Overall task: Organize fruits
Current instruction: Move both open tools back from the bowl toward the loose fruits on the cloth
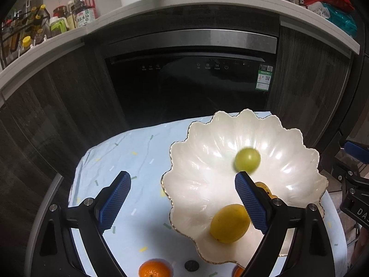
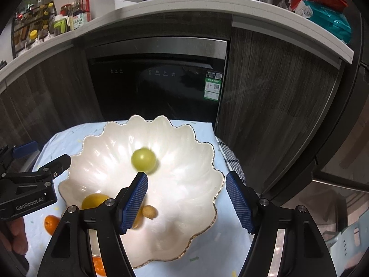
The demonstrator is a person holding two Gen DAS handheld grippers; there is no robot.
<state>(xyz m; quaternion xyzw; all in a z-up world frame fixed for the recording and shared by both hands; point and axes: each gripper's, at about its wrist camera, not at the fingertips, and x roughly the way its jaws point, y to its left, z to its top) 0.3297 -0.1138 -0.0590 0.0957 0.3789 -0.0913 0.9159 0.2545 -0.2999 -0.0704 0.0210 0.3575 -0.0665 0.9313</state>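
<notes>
Both grippers' fingers apart, empty: left gripper [image 1: 182, 198], right gripper [image 2: 186, 198]; bowl [image 1: 299, 180] holds green fruit [image 1: 247, 160], lemon [image 1: 229, 223]; orange [image 1: 154, 269] left on worktop [image 1: 143, 152].

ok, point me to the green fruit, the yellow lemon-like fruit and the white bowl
green fruit [image 2: 144, 160], right wrist view, middle of its blurred round body
yellow fruit [image 1: 229, 223], left wrist view, centre of its skin
white bowl [image 1: 297, 138], left wrist view, far scalloped wall
</notes>
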